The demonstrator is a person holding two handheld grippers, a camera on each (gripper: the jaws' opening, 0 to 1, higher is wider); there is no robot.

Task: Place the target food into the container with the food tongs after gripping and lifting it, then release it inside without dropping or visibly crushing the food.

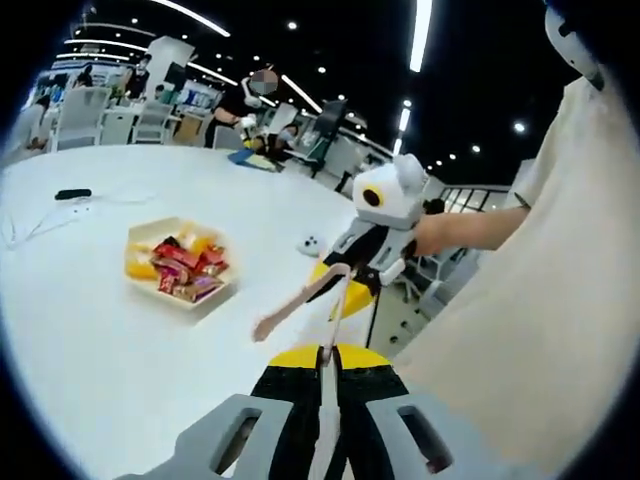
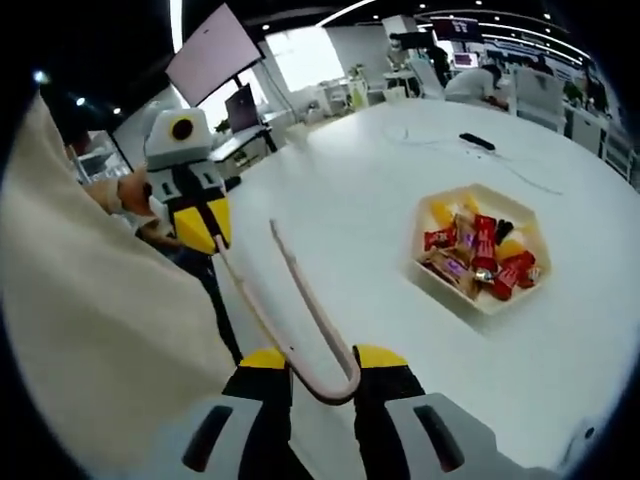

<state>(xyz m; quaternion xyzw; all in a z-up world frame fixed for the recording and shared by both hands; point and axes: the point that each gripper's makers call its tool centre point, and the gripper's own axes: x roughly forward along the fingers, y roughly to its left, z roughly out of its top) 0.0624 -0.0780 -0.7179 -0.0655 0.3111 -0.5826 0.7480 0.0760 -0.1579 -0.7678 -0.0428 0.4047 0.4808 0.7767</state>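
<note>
Pink food tongs [image 2: 300, 320] are spreading wide apart, pinching nothing. The right gripper [image 2: 322, 375] is clamping their bent end, while the left gripper [image 2: 205, 225] is gripping one arm's tip. Wrapped candies [image 2: 478, 258] are sitting in a hexagonal tray [image 2: 470, 300] well apart, toward the white table's [image 2: 350, 180] middle. Judging ahead: steady the tongs, then squeeze gently.

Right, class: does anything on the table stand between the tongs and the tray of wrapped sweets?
Nothing visible does. Bare white table lies between the tongs and the tray. The black remote lies beyond the tray, out of the way.
</note>
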